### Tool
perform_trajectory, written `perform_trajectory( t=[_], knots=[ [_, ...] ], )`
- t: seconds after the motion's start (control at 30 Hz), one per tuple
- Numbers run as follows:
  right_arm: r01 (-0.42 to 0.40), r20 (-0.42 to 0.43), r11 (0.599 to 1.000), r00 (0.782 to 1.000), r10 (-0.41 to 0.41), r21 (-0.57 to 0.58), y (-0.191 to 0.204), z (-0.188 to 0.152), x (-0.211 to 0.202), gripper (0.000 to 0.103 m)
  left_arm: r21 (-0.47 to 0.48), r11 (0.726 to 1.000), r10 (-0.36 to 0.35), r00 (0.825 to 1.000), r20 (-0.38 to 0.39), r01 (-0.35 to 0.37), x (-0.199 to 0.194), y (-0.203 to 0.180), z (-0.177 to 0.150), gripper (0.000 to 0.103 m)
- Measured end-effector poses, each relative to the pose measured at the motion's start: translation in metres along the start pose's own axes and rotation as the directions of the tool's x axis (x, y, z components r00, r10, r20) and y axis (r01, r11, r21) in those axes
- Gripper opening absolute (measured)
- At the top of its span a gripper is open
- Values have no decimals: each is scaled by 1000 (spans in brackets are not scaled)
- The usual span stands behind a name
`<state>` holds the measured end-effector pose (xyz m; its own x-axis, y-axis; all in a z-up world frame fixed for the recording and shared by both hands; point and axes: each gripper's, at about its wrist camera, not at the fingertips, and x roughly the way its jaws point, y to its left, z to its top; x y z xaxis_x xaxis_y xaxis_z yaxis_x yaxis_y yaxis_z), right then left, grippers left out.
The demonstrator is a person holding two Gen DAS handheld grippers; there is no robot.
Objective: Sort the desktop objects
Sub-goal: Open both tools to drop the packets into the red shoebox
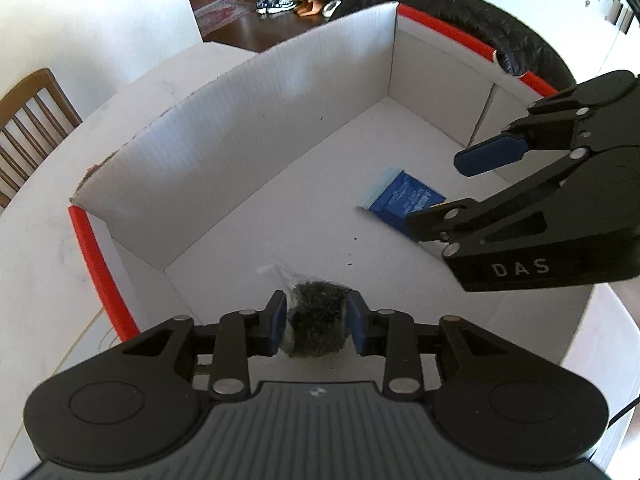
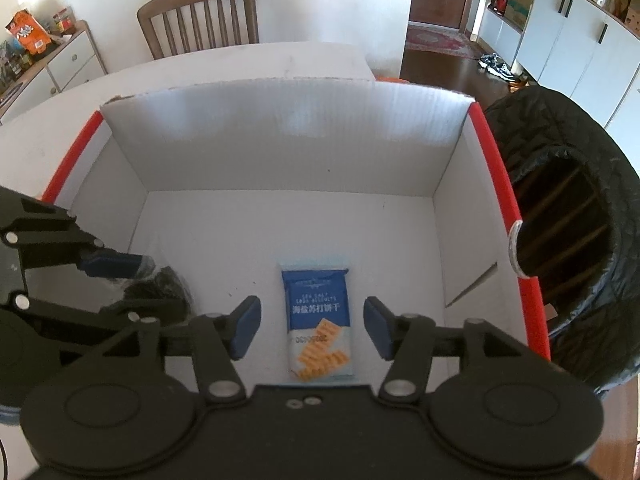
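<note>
Risk: your left gripper (image 1: 317,329) has a dark fuzzy bundle in clear wrap (image 1: 316,330) between its pads, low over the floor of the white box (image 1: 224,148). In my judgement, loose film could cling to a pad and drag the bundle along when you lift away.
Risk, right side: your right gripper (image 2: 311,327) hangs over the blue cracker packet (image 2: 319,320). Dropping or closing from here could nudge or crease the packet, since the pads straddle it.
Risk, crowding: both tools sit near each other inside the box, your right one at about two o'clock in the left wrist view. A sideways swing could knock them together.
Left fingers: narrowly parted, blue pads (image 1: 276,326) against the bundle's two sides; whether they press firmly I cannot tell.
Right fingers: spread wide, holding nothing, clear of the packet on both sides.
Bundle place: near the box's front wall, at six o'clock in the left wrist view.
Packet place: flat on the box floor, mid-box, at about three o'clock from the bundle.
</note>
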<state>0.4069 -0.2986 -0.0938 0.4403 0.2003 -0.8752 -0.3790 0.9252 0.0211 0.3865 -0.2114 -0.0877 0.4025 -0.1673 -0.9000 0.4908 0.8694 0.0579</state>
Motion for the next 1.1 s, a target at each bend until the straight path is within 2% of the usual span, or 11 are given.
perform_trajectory(
  t=[0.1, 0.13, 0.17, 0.47, 0.57, 0.8, 0.97, 1.1],
  knots=[
    [-4, 24, 1000, 1000, 4, -5, 0, 1, -9, 64, 8, 1000, -16, 999, 34, 16, -10, -2, -2, 53],
    [-6, 30, 1000, 1000, 7, -6, 0, 1, -12, 64, 7, 1000, -8, 999, 47, 7, -12, -4, -2, 63],
    [-9, 37, 1000, 999, 10, -7, 0, 2, -15, 65, 5, 1000, -1, 998, 60, 1, -15, -5, -2, 70],
    [-25, 91, 1000, 996, 25, -6, -8, 4, -46, 70, -88, 996, 14, 989, 150, -1, -43, 2, -8, 71],
    [-31, 108, 1000, 994, 31, -3, -10, 3, -53, 73, -108, 994, 24, 985, 173, -5, -50, 3, -10, 79],
    [-48, 137, 999, 989, 50, -11, -7, -4, -64, 82, -153, 988, 21, 977, 211, 12, -61, 4, -19, 81],
    [-43, 174, 999, 984, 47, -22, -1, -9, -77, 86, -191, 982, 41, 969, 242, 6, -72, 5, -26, 87],
    [-35, 216, 999, 975, 41, -32, 7, -14, -90, 90, -204, 979, 49, 959, 278, 9, -84, 6, -36, 96]
  ],
)
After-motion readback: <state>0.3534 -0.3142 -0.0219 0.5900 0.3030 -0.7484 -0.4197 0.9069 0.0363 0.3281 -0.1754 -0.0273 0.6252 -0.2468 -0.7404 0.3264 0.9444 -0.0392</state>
